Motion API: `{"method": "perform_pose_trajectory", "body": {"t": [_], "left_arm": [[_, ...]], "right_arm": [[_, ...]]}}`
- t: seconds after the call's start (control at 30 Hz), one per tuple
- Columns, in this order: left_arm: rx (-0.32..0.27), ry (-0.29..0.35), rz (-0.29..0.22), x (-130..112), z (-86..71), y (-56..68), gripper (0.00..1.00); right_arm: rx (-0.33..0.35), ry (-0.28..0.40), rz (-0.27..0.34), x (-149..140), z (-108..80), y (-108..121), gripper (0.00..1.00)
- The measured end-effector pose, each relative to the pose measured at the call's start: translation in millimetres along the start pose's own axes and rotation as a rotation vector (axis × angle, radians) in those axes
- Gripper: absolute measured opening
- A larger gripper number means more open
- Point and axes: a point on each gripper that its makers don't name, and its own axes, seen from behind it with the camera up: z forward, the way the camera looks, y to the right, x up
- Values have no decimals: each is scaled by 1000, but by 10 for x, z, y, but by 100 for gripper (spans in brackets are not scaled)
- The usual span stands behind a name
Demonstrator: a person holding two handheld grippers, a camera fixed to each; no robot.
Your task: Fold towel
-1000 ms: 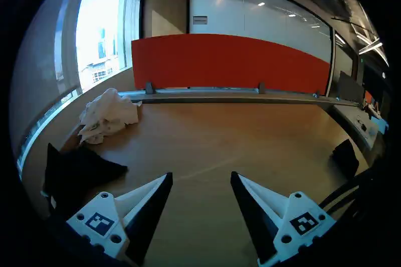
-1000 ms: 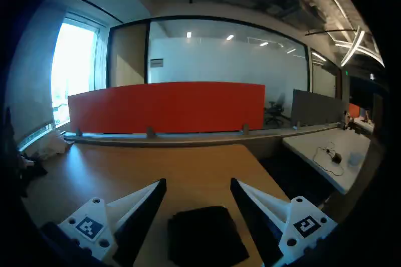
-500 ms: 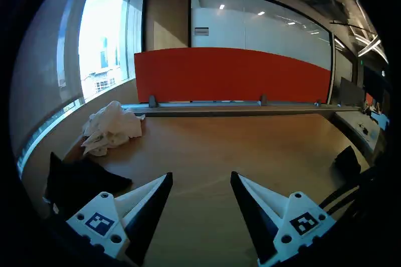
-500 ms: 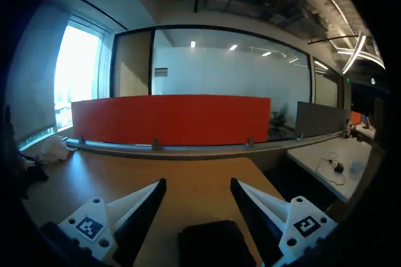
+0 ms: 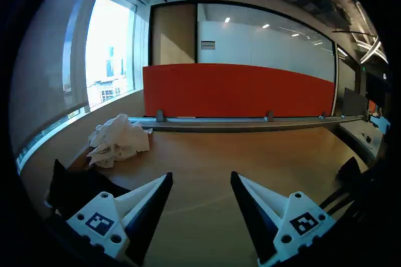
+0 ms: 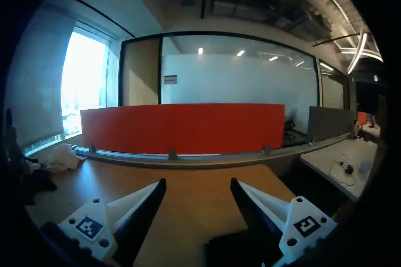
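a: where's the white towel point(image 5: 119, 139) sitting?

b: in the left gripper view it's a crumpled heap on the wooden desk point(image 5: 240, 154), about 10 o'clock from the left gripper point(image 5: 200, 187), up by the far left corner near the window point(image 5: 108, 66). it's all bunched up, no fold in it, and nothing's touching it.

a: and the left gripper itself?

b: its fingers are spread wide with bare desk between them, so it's pinching nothing. there's a dark cloth point(image 5: 75, 189) at about 8 o'clock, just beside the left finger. it's nearer than the white towel and apart from it.

a: right side?

b: same deal. the right gripper point(image 6: 198, 192) has its fingers apart with nothing held. in the right gripper view the white towel is small and way off at 9 o'clock, near the desk's left edge. a dark folded cloth point(image 6: 235, 249) lies low at 5 o'clock, partly hidden behind the right finger. can't tell if the finger touches it.

a: anything else around?

b: a red divider point(image 5: 235, 90) runs along the desk's far edge at 12 o'clock. in the right gripper view a white desk point(image 6: 341, 159) stands at 3 o'clock with a cable point(image 6: 345, 168) on it. in the left gripper view there's a dark shape point(image 5: 349, 169) at 3 o'clock on the desk's right edge, and i can't tell what it is.
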Motion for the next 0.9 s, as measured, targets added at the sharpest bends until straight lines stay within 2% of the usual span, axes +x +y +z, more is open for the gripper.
{"method": "perform_pose_trajectory", "body": {"t": [0.17, 0.57, 0.9], "left_arm": [[4, 20, -10, 64, 19, -41, 85], [-8, 55, -7, 145, 30, -31, 85], [-6, 85, -1, 180, 9, -97, 85]], "right_arm": [[-2, 18, 6, 68, 68, -158, 99], [27, 45, 0, 164, 120, -604, 100], [43, 38, -10, 121, 181, -743, 99]]}}
